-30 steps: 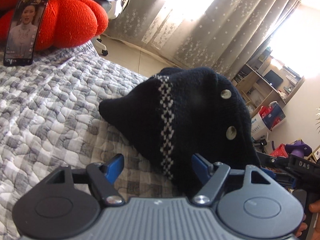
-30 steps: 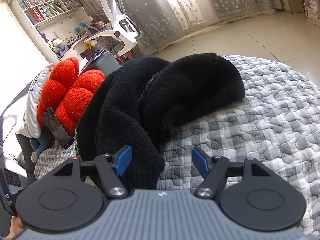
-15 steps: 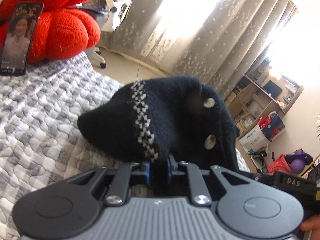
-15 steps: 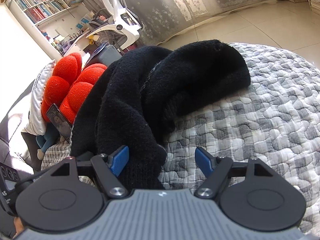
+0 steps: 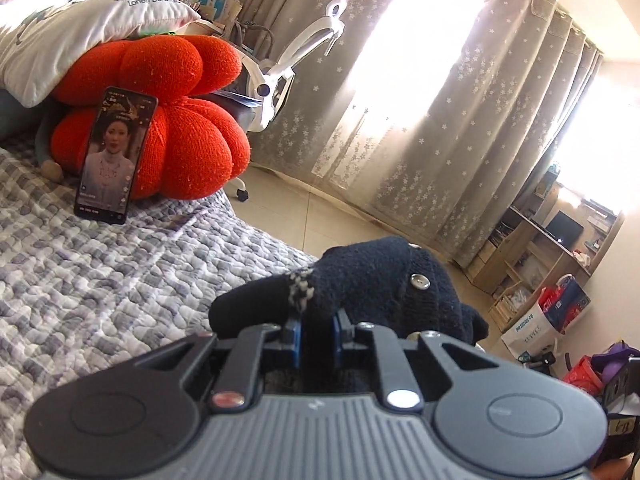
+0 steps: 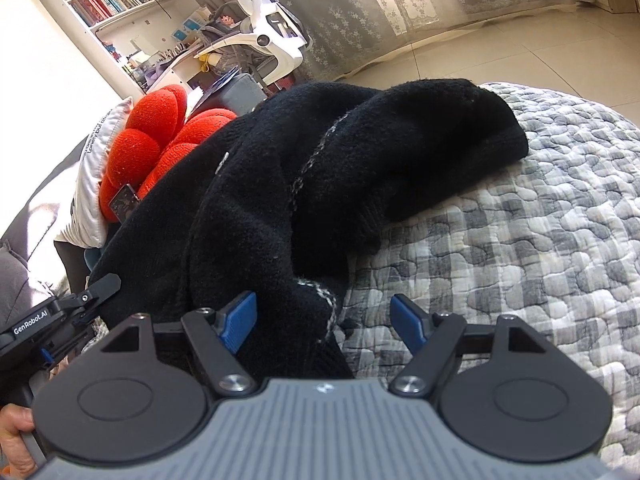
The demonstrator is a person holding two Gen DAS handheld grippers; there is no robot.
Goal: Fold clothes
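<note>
A second ago the left gripper [image 5: 316, 334] had its blue pads spread wide in front of the black knit cardigan [image 5: 360, 280]; now they are pinched together on a fold of that knit beside its black-and-white patterned band, and the garment, which then filled the middle of the left wrist view, has shrunk to a low bundle at about 5 o'clock. The camera has tipped up as well, so the phone [image 5: 114, 156] propped against the red pumpkin cushion [image 5: 168, 120] sits larger at 10 o'clock, with a white pillow [image 5: 80, 28] lying on top of the cushion. The right gripper [image 6: 324, 322] has stayed spread, its left pad touching the cardigan [image 6: 320, 184] where the knit spills between the pads, the right pad standing clear over the grey checked quilt [image 6: 540, 240]. Only the right wrist view shows the whole garment, heaped from 7 o'clock up to a rounded end resting on the quilt at 2 o'clock, plus the left gripper [image 6: 80, 312] at 9 o'clock against the knit's edge. Only the left view shows the cardigan's silver button [image 5: 417, 281] and the star-print curtains [image 5: 460, 120].
</note>
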